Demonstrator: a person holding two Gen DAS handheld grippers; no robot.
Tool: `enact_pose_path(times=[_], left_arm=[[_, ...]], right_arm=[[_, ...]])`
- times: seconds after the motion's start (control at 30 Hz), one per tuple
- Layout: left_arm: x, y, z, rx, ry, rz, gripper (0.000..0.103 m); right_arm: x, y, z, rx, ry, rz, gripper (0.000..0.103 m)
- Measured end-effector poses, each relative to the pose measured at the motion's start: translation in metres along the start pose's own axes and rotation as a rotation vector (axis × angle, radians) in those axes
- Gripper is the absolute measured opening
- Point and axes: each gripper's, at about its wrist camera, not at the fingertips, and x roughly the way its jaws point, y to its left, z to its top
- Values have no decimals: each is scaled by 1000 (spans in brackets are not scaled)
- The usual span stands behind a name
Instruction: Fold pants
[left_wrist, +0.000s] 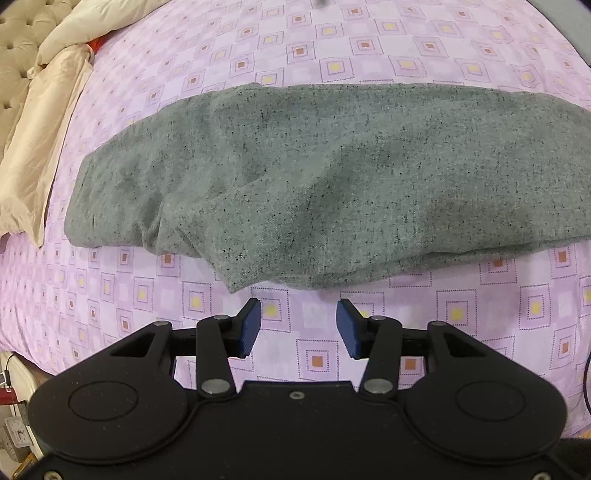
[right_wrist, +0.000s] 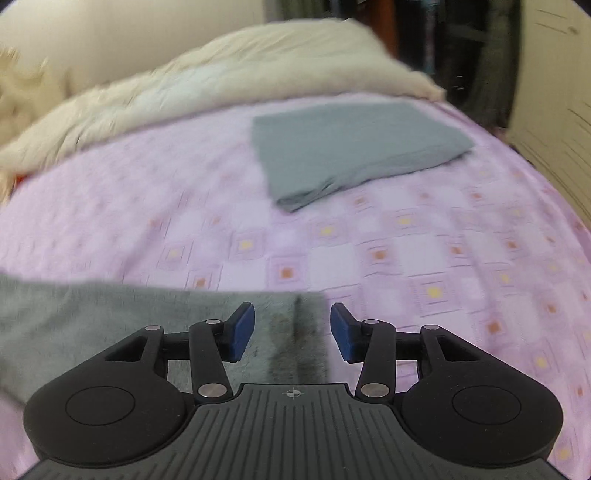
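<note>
Pink bedsheet; pants just beyond tool

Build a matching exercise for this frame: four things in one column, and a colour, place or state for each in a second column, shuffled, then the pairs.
Things:
1. speckled grey pants
2. folded blue-grey cloth
3. cream duvet
4. left gripper

Descriptions:
A. bunched along the far edge of the bed
B. open, above bare pink sheet, nothing between its fingers
C. laid out in a long band across the bed
D. neat rectangle lying apart, further up the bed

Pairs: 1-C, 2-D, 3-A, 4-B
</note>
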Motion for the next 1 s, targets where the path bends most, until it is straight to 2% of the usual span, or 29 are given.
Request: enact_pose_path(times=[0.17,0.23,0.27,0.3,0.4,0.53,0.67,0.73,0.77,0.83,0.87,0.9,0.97,1.0], left_arm=[[-9,-11,6,-8,-56,-30,55],[-14,-18,8,-15,-98,-45,55],[-16,-22,9,-18,-116,-49,55],[-17,-26,10,-18,-126,-54,55],[-17,-41,14,-5,-122,-71,55],[-16,-54,13,24,-117,-90,55],[-20,-56,11,43,-121,-85,55],[-21,-52,10,36,-124,-80,55],[-21,-51,10,33,-119,-82,55],[-17,-47,12,26,-106,-84,55],[-15,-46,12,18,-101,-84,55],[-14,-45,13,9,-96,-87,55],[-13,-44,14,-5,-84,-91,55],[-11,-42,15,-12,-80,-92,55]], right_arm=[[25,8,0,-41,96,59,43],[29,15,2,-67,125,69,25],[26,22,1,-78,131,69,7],[24,31,3,-121,137,59,5],[24,44,3,-256,137,-46,5],[31,38,0,-183,145,-104,5],[20,36,2,-171,113,-121,5],[24,29,-4,-201,132,-195,5],[31,24,-1,-181,132,-188,5],[27,5,3,-63,104,-70,6],[24,-4,4,-17,94,-46,9],[20,-14,6,33,84,-36,25],[10,-33,5,135,56,-7,45],[7,-42,2,180,54,36,46]])
